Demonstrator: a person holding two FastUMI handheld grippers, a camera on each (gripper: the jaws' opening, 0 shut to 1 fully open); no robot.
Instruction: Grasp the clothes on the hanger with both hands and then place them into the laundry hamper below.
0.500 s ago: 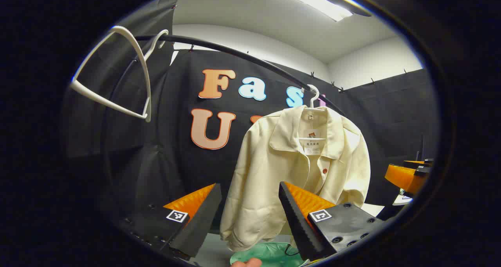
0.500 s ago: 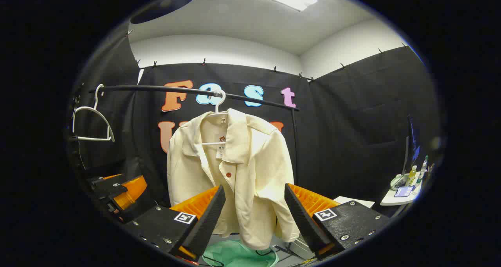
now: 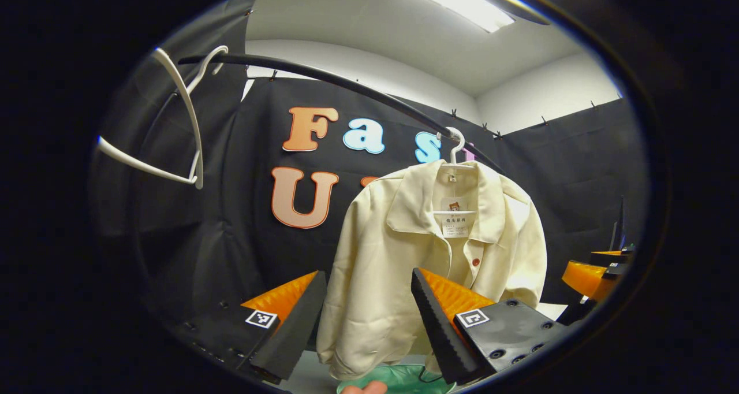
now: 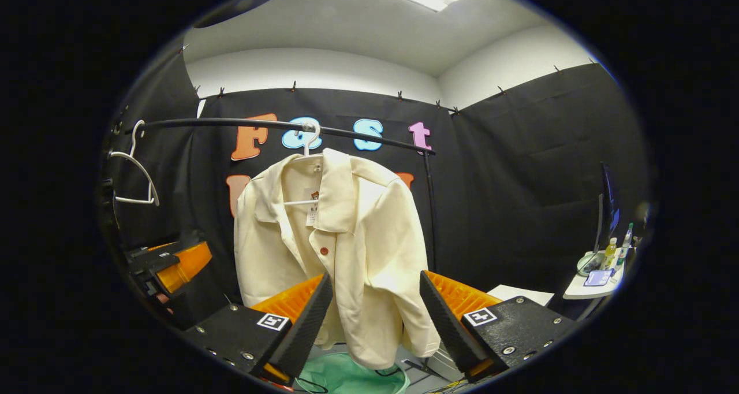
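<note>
Spare white hanger; cluttered side shelf.

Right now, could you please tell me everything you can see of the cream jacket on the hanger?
The cream jacket hangs on a white hanger hooked over the black rail. It looks like soft woven cloth, with a wide collar, long sleeves, a red button and tags at the neck. Its front hangs open. Its hem hangs above the green hamper. Neither gripper touches it.

— Where is the jacket hung?
— On a hanger on the rail, before the booth wall. A bare hanger is hung further left.
— And below?
— The laundry hamper is set under the hem; a side table is placed far right.
</note>
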